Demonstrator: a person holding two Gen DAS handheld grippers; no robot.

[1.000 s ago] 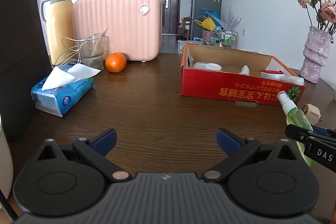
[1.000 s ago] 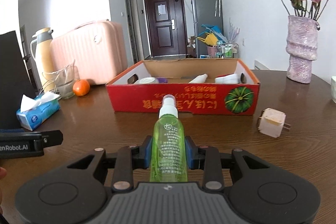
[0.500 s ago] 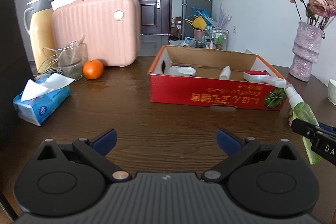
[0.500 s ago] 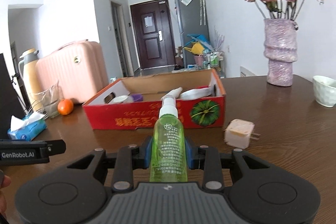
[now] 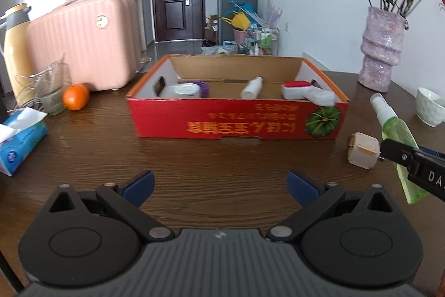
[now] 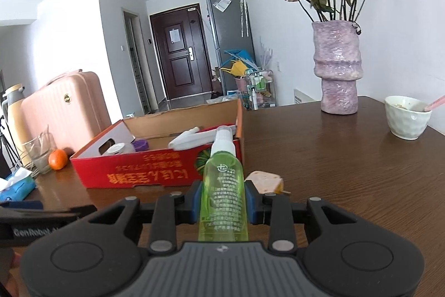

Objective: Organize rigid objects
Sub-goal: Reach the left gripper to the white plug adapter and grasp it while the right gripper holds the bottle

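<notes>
My right gripper (image 6: 222,202) is shut on a green spray bottle (image 6: 224,185) with a white nozzle, held above the table; the bottle also shows at the right of the left wrist view (image 5: 395,132). A red cardboard box (image 5: 236,124) stands in the middle of the table with a white bottle (image 5: 251,88), a round white jar (image 5: 183,90) and a red-and-white item (image 5: 300,89) inside. A beige plug adapter (image 5: 363,150) lies on the table right of the box, just past the bottle in the right wrist view (image 6: 265,180). My left gripper (image 5: 219,185) is open and empty before the box.
A pink suitcase (image 5: 83,43), a yellow thermos (image 5: 15,46), a glass (image 5: 54,93), an orange (image 5: 75,97) and a tissue pack (image 5: 19,141) sit at the left. A purple vase (image 6: 338,66) with flowers and a white bowl (image 6: 407,117) stand at the right.
Both views have swung to the right. The right gripper has risen with the bottle and now faces the box's right end, with the vase and bowl in sight. The left gripper stays open.
</notes>
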